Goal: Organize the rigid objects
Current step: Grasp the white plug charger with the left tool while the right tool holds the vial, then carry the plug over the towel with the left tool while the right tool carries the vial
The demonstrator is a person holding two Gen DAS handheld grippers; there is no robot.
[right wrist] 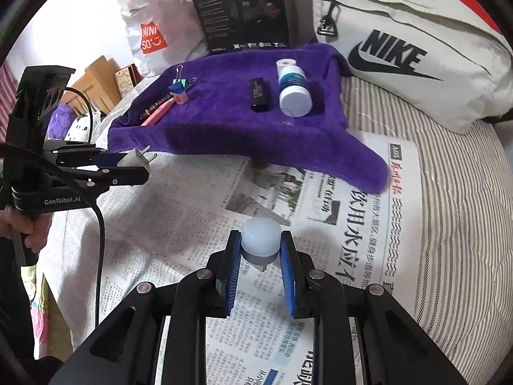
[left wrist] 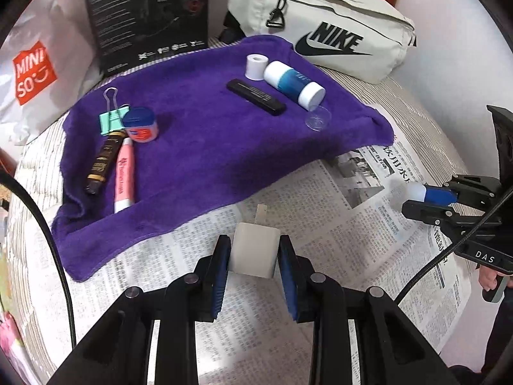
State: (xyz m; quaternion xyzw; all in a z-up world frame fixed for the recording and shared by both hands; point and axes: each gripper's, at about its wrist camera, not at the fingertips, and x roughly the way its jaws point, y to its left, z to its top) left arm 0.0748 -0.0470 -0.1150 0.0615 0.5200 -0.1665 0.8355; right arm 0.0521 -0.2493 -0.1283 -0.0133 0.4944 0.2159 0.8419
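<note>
My left gripper (left wrist: 254, 247) is shut on a white cube-shaped plug adapter (left wrist: 253, 256), prongs pointing away, held above the newspaper (left wrist: 320, 224). In the right wrist view that same gripper (right wrist: 138, 165) appears at the left with the adapter (right wrist: 136, 158) in it. My right gripper (right wrist: 260, 240) is shut on a white domed plug light (right wrist: 261, 235); the left wrist view shows it (left wrist: 413, 197) at the far right. On the purple towel (left wrist: 198, 134) lie a green binder clip (left wrist: 110, 120), a blue-lidded jar (left wrist: 140, 125), a brown tube (left wrist: 102, 160), a pink tube (left wrist: 123, 176), a black bar (left wrist: 256, 97), a white roll (left wrist: 256, 66) and a blue-and-white bottle (left wrist: 293, 83).
A clear cap (left wrist: 318, 118) sits at the towel's right edge. Behind the towel stand a black box (left wrist: 147, 16), a white shopping bag (left wrist: 35, 73) and a pale sports bag (left wrist: 336, 29). A striped sheet (right wrist: 449, 208) covers the bed around the newspaper. A hand (right wrist: 35, 231) grips the left tool.
</note>
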